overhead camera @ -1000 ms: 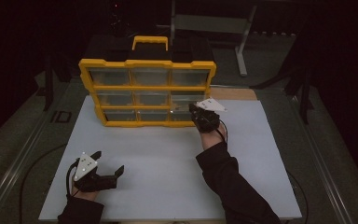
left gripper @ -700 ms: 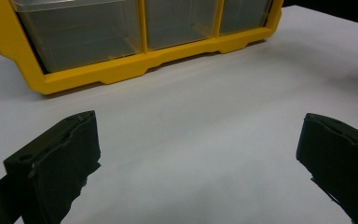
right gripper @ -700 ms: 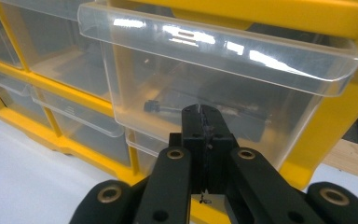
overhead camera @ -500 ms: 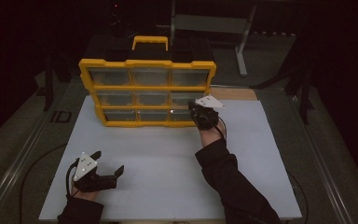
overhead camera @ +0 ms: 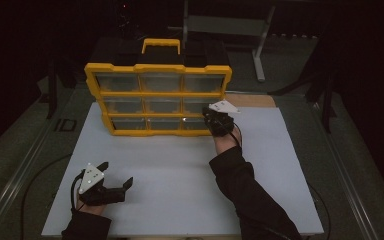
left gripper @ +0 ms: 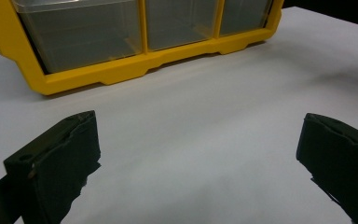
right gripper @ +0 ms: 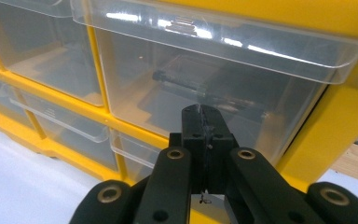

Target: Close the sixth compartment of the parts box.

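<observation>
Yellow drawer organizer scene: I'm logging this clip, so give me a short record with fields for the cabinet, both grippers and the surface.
cabinet: yellow drawer organizer, upright at the back of the mat, three by three clear drawers, yellow handle on top
right gripper: shut, empty, at the middle-right drawer
drawer content: a dark item inside, too unclear to name
left gripper: open, empty, low over the mat near the front edge
surface: white mat
</observation>
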`<move>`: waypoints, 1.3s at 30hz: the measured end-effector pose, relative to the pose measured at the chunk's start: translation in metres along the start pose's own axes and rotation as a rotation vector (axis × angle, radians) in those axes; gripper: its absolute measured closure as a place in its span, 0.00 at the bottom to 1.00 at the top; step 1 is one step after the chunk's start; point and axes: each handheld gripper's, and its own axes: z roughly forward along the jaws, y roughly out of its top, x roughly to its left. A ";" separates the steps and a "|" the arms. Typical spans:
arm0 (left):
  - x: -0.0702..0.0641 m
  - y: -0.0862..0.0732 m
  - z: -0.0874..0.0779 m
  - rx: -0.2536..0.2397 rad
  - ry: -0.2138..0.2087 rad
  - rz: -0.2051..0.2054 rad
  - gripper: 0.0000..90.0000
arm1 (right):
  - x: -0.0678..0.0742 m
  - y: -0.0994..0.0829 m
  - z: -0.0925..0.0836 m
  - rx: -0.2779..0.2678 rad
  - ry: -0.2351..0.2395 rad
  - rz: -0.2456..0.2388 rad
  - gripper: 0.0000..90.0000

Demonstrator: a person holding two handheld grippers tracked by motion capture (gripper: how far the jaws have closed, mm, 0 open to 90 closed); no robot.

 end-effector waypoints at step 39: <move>0.000 -0.001 0.001 0.003 -0.006 -0.002 0.00 | 0.006 0.003 -0.001 0.004 0.047 0.003 0.87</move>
